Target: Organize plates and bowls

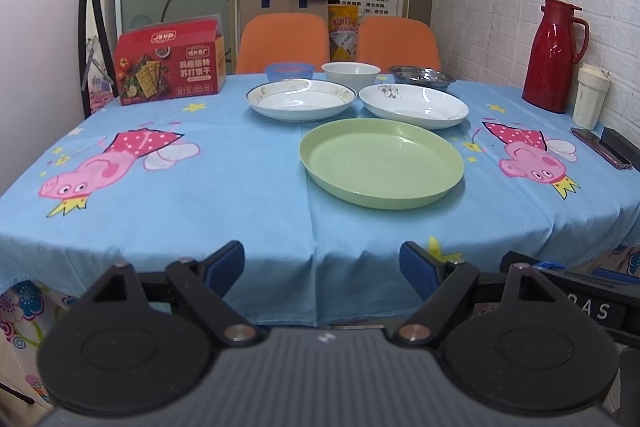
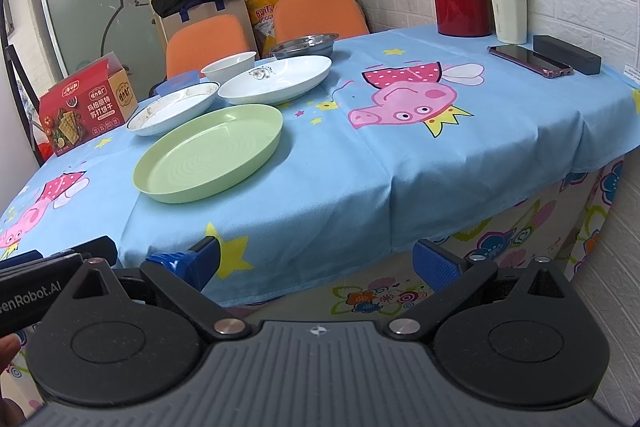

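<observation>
A blue cartoon-printed cloth [image 1: 248, 187] covered the table. At frame centre sat the round, ridged green plastic plate [image 1: 382, 163]; behind it lay two glossy white ceramic plates [image 1: 300, 100] [image 1: 414, 105], then a white bowl [image 1: 351, 73], a steel bowl [image 1: 422, 75] and a blue bowl [image 1: 289, 70]. Along the lower edges, the left gripper [image 1: 322, 267] and right gripper [image 2: 316, 259] gaped, both empty.

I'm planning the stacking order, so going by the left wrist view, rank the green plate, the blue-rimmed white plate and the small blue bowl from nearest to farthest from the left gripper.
1. Green plate: nearest the left gripper, slightly right of centre.
2. Blue-rimmed white plate: behind the green one, to its left.
3. Small blue bowl: farthest, at the table's far edge by the orange chairs.
</observation>
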### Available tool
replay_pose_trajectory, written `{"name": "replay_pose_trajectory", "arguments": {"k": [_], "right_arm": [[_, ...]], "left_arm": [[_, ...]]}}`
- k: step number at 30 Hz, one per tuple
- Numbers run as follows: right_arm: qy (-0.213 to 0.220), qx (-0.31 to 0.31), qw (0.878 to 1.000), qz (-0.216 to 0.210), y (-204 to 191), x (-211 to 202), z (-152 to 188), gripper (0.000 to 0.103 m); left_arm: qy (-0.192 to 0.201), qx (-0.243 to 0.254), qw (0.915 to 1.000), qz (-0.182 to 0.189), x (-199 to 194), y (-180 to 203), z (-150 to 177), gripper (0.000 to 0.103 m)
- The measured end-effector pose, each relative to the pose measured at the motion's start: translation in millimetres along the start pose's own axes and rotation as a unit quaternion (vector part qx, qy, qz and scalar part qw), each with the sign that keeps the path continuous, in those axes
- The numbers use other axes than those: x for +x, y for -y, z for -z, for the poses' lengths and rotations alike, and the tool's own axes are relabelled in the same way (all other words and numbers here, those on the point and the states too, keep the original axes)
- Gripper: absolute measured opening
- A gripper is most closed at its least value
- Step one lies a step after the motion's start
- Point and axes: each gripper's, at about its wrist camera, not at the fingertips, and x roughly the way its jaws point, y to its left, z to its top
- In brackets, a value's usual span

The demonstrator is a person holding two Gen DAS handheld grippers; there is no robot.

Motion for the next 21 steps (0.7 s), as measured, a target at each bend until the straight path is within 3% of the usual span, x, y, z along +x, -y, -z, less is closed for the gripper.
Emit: {"name": "replay_pose_trajectory", "arguments": {"k": [6, 11, 16, 21], "right_arm": [[0.008, -0.005, 1.000, 0.007, 1, 3, -4, 0.090], [0.011, -0.004, 1.000, -0.007, 6, 15, -28, 0.090], [0.009, -0.061, 0.998, -0.023, -6, 43, -61, 0.090], [-0.017, -0.138, 0.990, -0.026, -25, 88, -81, 0.090]], "left_arm": [[-0.024, -0.002, 0.9997, 0.006, 17, -11, -11, 0.082], [-0.040, -0.025, 0.9988, 0.013, 37, -36, -42, 0.082], [-0.071, -0.029, 0.9948, 0.067, 78, -52, -81, 0.082], [-0.110, -0.012, 0.9902, 0.086, 129, -49, -101, 0.082]]}}
